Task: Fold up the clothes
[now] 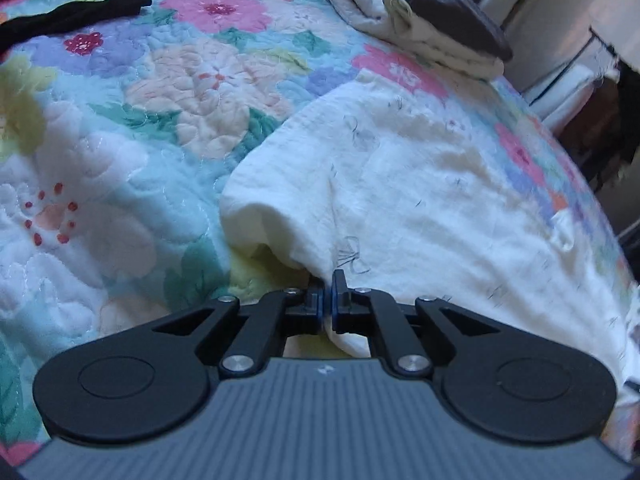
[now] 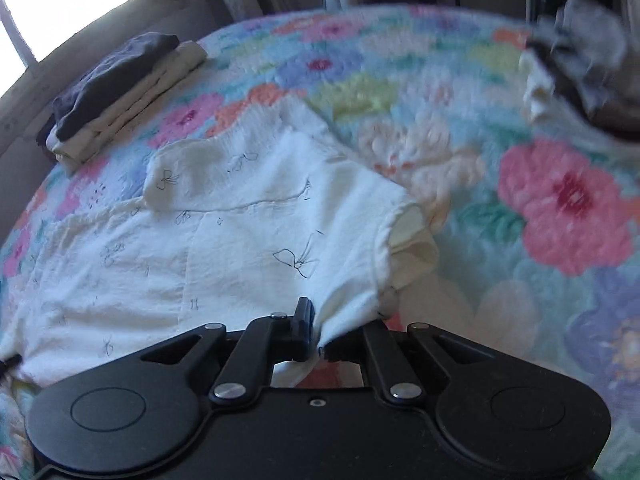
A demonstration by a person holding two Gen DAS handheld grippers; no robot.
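A white T-shirt with small black bow prints lies spread on a floral quilt. My left gripper is shut on the shirt's near edge, beside a short sleeve that stands open to its left. In the right wrist view the same shirt lies flat with one sleeve sticking out to the right. My right gripper is shut on the shirt's near edge; cloth covers its right finger.
A folded stack of cream and dark grey clothes sits at the quilt's far edge, also in the right wrist view. A black garment lies far left. A crumpled pile of clothes lies far right. A window is behind.
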